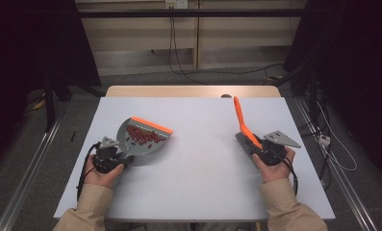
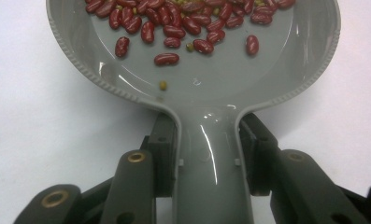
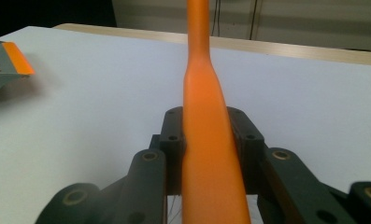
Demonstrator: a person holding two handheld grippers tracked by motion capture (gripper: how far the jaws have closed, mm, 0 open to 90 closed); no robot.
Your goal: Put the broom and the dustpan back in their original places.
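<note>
A grey dustpan [image 1: 143, 137] with an orange front lip lies on the left half of the white table [image 1: 198, 159], holding several red kidney beans [image 2: 183, 23] and a few small green ones. My left gripper [image 1: 112, 155] is shut on the dustpan's handle [image 2: 210, 154], jaws pressed to both its sides. On the right, my right gripper [image 1: 265, 150] is shut on an orange brush [image 1: 242, 124], whose handle [image 3: 206, 116] points up and away. The brush's dark bristles [image 1: 241, 143] rest near the table beside the gripper.
The dustpan's orange lip [image 3: 17, 58] shows at the left of the right gripper view. A light wooden tabletop edge [image 1: 193, 91] runs behind the white surface. Cables [image 1: 179, 62] hang by the back wall, and dark frame posts stand at both sides.
</note>
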